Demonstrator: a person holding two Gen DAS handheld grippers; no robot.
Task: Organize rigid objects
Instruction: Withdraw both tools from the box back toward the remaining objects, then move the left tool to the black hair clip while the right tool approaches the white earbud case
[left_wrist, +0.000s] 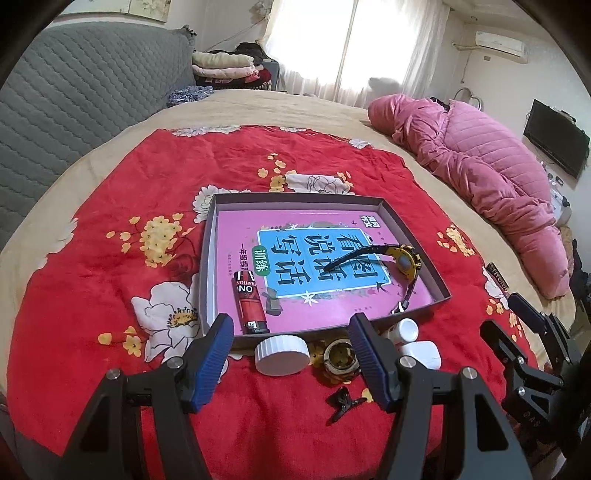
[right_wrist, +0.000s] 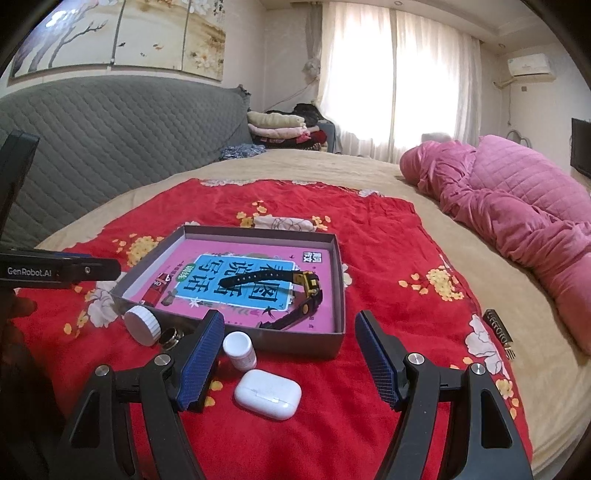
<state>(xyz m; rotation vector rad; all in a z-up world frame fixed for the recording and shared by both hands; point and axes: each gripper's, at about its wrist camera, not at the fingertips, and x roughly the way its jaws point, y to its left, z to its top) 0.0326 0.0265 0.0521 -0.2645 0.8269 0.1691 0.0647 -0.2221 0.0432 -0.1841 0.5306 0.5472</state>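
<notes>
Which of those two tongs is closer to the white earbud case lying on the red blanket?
The right. The right tongs hang open just above the earbud case, which lies between their tips. The left tongs hang open farther off, over the big white cap and the ring.

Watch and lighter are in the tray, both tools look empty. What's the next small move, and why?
Probably ease the open right tool down over the white earbud case and close on it. It lies on the red cloth right between the fingers, outside the tray. The left tool, also open, hovers above the white cap and ring, so either could follow.
</notes>
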